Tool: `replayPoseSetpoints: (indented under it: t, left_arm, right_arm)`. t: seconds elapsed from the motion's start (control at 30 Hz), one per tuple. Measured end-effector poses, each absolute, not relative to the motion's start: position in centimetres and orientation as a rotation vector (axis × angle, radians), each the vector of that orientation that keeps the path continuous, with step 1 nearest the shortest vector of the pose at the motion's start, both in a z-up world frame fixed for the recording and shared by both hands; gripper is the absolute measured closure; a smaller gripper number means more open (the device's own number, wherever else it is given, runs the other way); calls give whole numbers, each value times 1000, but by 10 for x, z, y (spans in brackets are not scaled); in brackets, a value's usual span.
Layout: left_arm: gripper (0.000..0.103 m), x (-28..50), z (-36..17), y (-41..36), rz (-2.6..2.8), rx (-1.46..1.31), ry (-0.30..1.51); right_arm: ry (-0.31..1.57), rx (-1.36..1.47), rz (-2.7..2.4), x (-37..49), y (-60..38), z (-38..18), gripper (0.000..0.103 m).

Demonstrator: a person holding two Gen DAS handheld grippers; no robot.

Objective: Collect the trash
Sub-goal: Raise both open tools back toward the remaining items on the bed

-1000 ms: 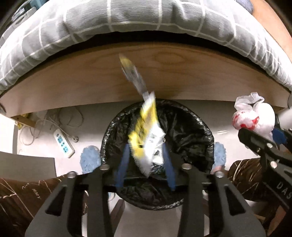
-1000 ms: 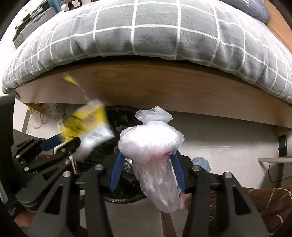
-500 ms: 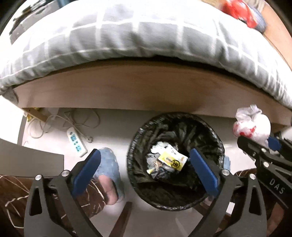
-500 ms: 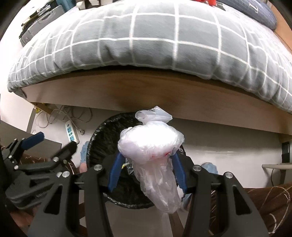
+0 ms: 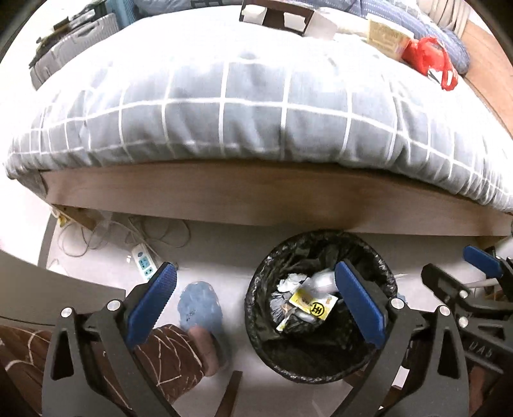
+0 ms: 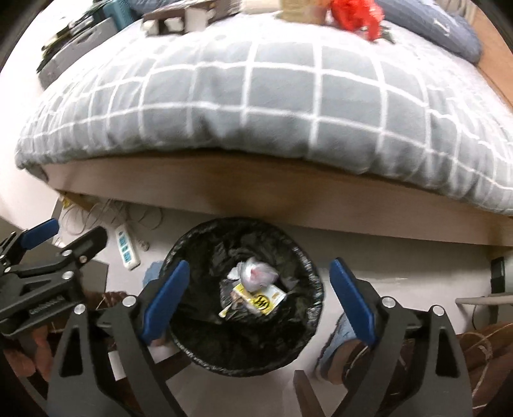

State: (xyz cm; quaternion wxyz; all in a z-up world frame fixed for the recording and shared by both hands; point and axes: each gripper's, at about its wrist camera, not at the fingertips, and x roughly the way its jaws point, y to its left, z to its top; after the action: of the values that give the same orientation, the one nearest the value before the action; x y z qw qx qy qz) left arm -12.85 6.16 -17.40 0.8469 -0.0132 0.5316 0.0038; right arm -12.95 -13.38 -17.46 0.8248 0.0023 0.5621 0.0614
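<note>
Both of your grippers stand released and empty over the bin point(image 6: 298, 256). The right gripper point(image 6: 256, 295) has just been opening, nothing between its jaws; the clear plastic bag point(image 6: 256, 274) lies inside the bin on top of the yellow wrapper point(image 6: 261, 300). The left gripper point(image 5: 253, 304) is spread wide, also empty, its right finger point(image 5: 359, 304) overlapping the bin's rim in the left wrist view.

Next target, by judgement: the red wrapper point(image 5: 431, 61) on the grey checked duvet point(image 5: 250, 112). It sits in the upper right of the left wrist frame and top centre-right of the right wrist frame point(image 6: 356, 12), well apart from both sets of fingers, up and beyond the bed's wooden side. Your right hand looks the nearer. It appears crumpled, glossy, red with white marks; its long axis is unclear through blur. A pale box point(image 5: 384, 35) sits just beside it.
</note>
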Motion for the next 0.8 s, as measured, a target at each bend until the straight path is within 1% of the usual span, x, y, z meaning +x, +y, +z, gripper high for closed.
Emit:
replayPoseSetpoints:
  t: [0.07,0.1,0.5,0.63,0.8]
  left_arm:
    - [6,-124,-165,60,1,-29,1098]
    - [6,-123,-162,58,1,-25,1088]
    - [7,-91,-114,49,-17,-19,1033]
    - [7,-80,-92,46,-22,-31,986]
    - [7,-64,-80,41,-48,-39,973]
  right_arm:
    - [1163,15,113,-125,-140,-164,9]
    - [1144,13,99,-123,-141,-160,8]
    - [1007,16,24,-97,-159,-111,8]
    - [988,-5,34,-86,-163,-99,8]
    - [953,-9,15,-70,-172,-80,8]
